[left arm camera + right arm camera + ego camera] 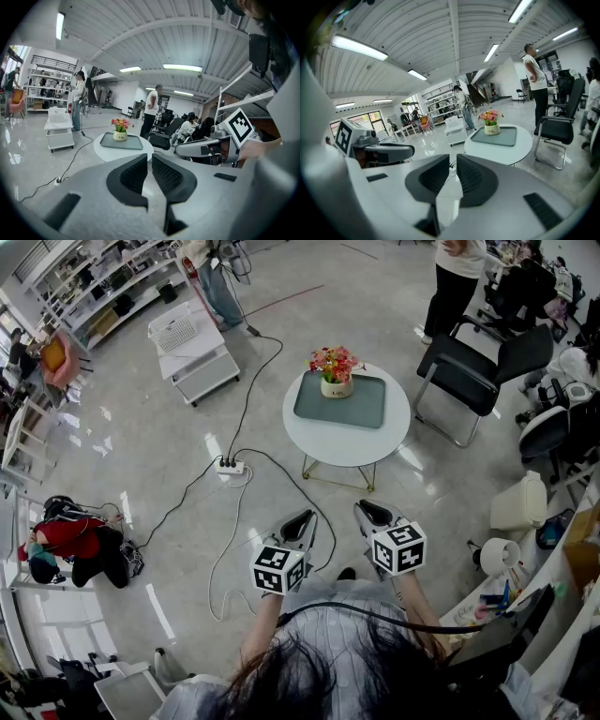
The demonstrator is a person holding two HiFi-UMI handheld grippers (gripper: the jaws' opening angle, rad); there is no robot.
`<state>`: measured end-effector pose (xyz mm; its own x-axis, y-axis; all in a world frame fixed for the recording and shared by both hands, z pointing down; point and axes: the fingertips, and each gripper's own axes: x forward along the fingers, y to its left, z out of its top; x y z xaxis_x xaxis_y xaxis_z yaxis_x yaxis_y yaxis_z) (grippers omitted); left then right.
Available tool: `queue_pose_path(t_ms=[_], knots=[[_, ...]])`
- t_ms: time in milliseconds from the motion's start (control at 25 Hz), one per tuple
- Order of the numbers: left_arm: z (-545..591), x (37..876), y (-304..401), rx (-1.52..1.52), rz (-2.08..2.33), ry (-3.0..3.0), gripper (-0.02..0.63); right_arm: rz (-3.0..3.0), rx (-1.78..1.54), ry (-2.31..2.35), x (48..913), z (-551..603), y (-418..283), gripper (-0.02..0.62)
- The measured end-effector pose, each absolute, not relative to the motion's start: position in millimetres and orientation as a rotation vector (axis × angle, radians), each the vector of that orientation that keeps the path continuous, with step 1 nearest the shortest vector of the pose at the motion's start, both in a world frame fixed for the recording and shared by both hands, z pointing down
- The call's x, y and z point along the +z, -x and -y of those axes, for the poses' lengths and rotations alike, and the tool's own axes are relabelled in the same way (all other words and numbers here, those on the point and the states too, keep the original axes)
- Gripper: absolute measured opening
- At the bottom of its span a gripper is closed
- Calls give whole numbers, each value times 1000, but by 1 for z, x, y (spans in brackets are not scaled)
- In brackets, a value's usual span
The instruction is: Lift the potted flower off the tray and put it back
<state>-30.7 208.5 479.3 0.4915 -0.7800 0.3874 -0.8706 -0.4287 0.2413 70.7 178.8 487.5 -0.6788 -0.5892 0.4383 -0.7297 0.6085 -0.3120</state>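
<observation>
Both grippers are held low in front of the person, well short of the table, tips pointing fwd & a bit down. Left gripper (302, 517): jaws pressed together, only a hairline slit btw the black pads, nothing in them. Right gripper (367, 508): jaws also closed, slit a touch wider, nothing btw them either. The two sit side by side, not touching, each w/ its marker cube (278, 569) on the end nearest the person.

Potted flower (336, 371): upright on the tray (366, 409), at the tray's far-left corner in head view. Pink/red/yellow blooms, cream pot. It's well apart from both grippers. The tray is grey-green & rectangular, and lies flat on a round white table (323, 444) w/ thin gold legs.

In the left gripper view the flower shows beyond the jaw tips & to their left. In the right gripper view it shows beyond & to their right.

Around: black chair (473, 367) just right of the table, w/ a standing person (455, 282) beyond it. White cart (192, 352) is off to the table's left. Power strip (229, 465) lies on the floor near the table, its black cable (251, 381) running up past the table's left side. Shelves (103, 287) line the top-left wall.
</observation>
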Motion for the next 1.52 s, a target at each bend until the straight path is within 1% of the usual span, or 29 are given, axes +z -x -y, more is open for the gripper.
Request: queue_pose_path(t_ms=[840, 1200, 1520], knots=[[-210, 474, 21, 347, 1381, -2325, 20, 2603, 621, -1024, 485, -189, -80, 67], [-175, 483, 15, 363, 1344, -2343, 21, 2604, 633, -1078, 488, -158, -91, 67], [-123, 491, 31, 377, 1285, -2341, 21, 2561, 663, -1085, 498, -117, -73, 67]])
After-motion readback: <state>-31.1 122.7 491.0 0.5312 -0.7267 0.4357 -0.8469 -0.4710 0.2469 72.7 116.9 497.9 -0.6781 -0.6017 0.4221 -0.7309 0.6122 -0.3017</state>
